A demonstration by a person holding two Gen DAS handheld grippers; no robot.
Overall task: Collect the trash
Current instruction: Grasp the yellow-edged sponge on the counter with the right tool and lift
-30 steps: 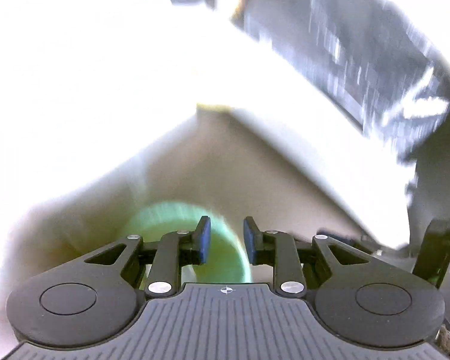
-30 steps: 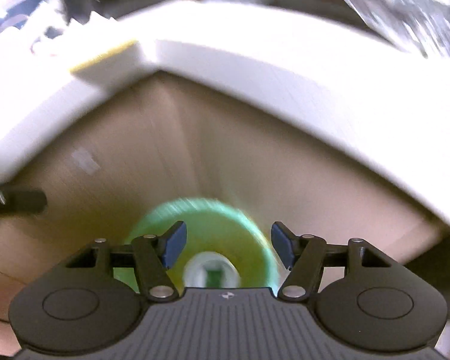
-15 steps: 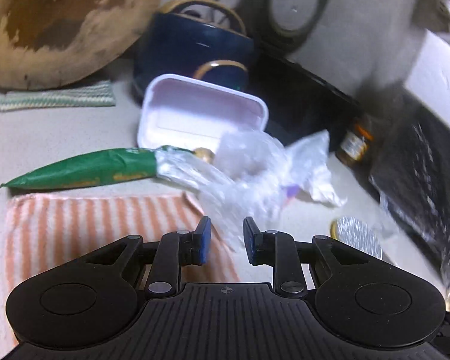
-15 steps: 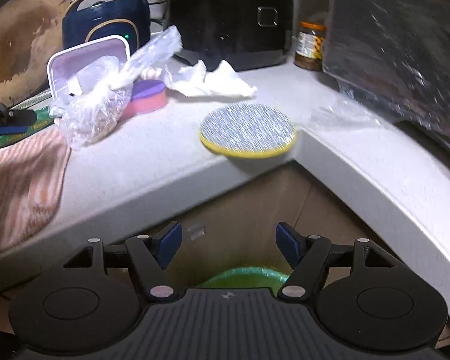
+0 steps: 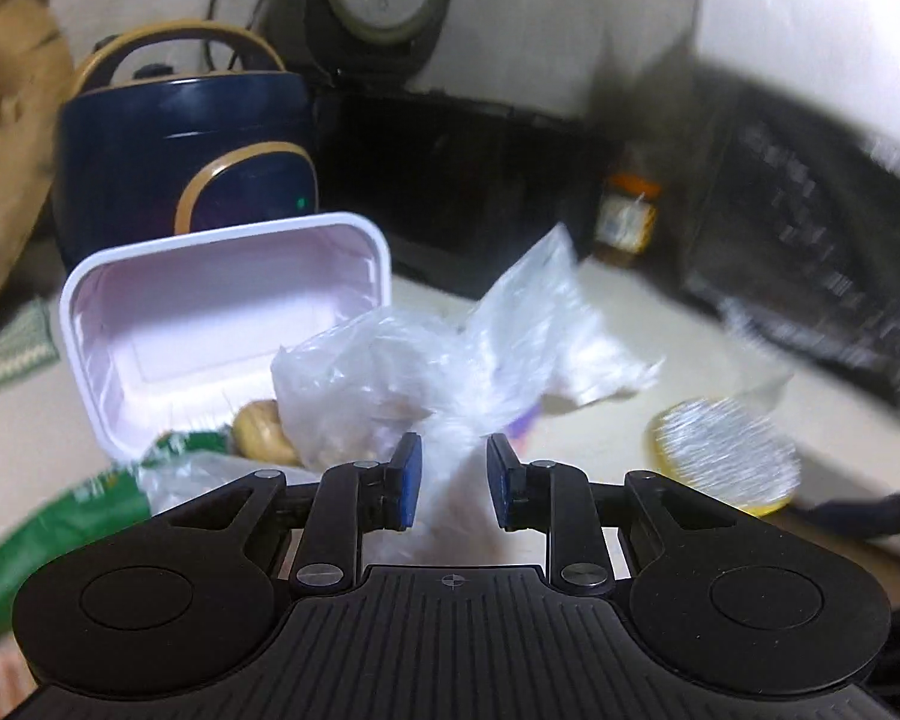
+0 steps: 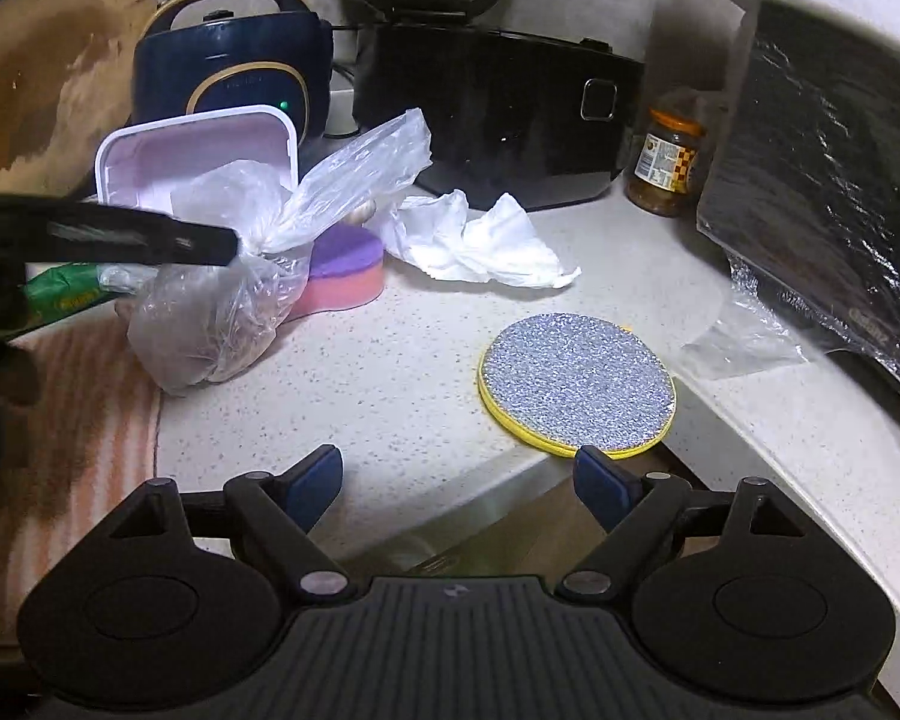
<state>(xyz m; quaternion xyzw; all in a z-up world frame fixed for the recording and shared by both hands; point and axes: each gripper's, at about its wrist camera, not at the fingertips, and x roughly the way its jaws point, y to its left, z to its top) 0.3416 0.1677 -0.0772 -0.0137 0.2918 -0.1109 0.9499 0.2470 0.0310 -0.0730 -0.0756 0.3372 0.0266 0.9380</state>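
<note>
Plastic bag (image 6: 222, 300) sits centre-left on the counter (image 6: 390, 372); left gripper (image 5: 450, 489) straddles its neck, seemingly not yet pinching. Right gripper (image 6: 459, 483) gapes wide, empty. Next: squeeze, then lift.

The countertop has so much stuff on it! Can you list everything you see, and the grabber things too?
clear plastic bag: 1, see-through, left of counter, something inside
white tray: 1, white-pink, tilted up behind the bag
green wrapper: 1, green, far left
striped cloth: 1, orange-white, front left
sponge: 1, purple and pink, beside the bag
crumpled tissue: 1, white, mid-counter
round scrubber: 1, silver on yellow, at counter edge
jar: 1, orange lid, back right
blue cooker: 1, navy and gold, back left
black cooker: 1, black, back centre
wooden board: 1, brown, far left
left hand-held gripper: 1, black, around the bag's neck, gap showing
right hand-held gripper: 1, black, open, empty
</note>
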